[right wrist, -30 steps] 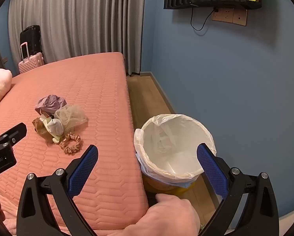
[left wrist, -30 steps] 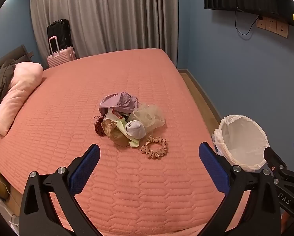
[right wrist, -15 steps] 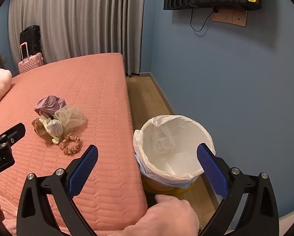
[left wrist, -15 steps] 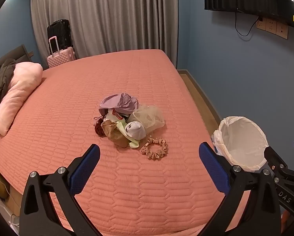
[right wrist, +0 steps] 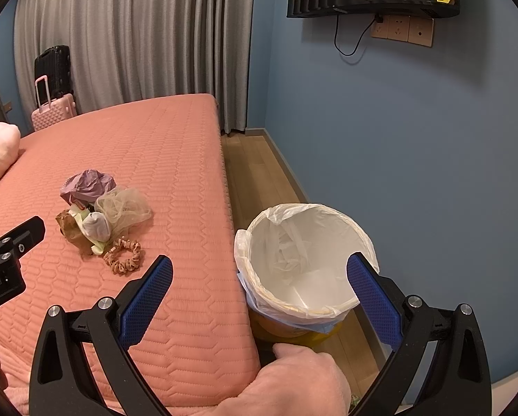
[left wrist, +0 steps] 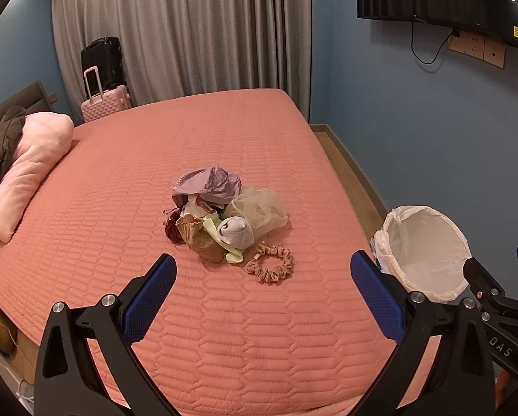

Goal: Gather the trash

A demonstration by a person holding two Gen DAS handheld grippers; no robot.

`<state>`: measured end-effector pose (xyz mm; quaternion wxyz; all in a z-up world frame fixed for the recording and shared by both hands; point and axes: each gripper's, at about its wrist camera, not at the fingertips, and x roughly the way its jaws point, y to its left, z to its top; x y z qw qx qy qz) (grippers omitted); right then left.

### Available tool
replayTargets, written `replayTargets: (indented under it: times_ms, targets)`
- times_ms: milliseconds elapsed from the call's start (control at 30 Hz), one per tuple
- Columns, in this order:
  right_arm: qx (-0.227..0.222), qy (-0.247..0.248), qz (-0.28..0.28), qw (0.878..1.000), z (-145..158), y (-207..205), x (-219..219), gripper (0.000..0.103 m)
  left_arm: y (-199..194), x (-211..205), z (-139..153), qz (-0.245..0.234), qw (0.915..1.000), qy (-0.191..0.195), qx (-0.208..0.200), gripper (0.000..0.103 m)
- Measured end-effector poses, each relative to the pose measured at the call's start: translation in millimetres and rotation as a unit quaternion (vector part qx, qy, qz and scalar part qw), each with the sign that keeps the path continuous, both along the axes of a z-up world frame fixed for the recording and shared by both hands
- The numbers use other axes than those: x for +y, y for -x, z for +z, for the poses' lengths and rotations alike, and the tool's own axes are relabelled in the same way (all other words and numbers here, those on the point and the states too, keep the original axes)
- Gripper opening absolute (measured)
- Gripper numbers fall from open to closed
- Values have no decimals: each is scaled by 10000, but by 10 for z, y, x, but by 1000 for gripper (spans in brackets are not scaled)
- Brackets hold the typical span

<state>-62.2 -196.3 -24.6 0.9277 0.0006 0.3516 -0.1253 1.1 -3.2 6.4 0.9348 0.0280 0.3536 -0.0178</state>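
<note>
On the salmon quilted bed point(left wrist: 127, 187) a small pile of trash point(left wrist: 221, 218) sits mid-mattress, a pink scrunchie point(left wrist: 270, 268) just beside its near edge; beside the bed, on the wooden floor, stands a white-lined bin point(right wrist: 305, 260); the left gripper point(left wrist: 262, 294) hovers over the bed with fingers spread, grasping nothing; the right gripper point(right wrist: 259, 294) hangs near the bin, fingers likewise released.
</note>
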Motion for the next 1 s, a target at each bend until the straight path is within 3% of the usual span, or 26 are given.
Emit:
replayTargets:
  times_ms: [1000]
  targets:
    - [-43, 55, 33, 10000, 89, -64, 31, 98, -23, 10, 10, -39, 10000, 90, -4, 96]
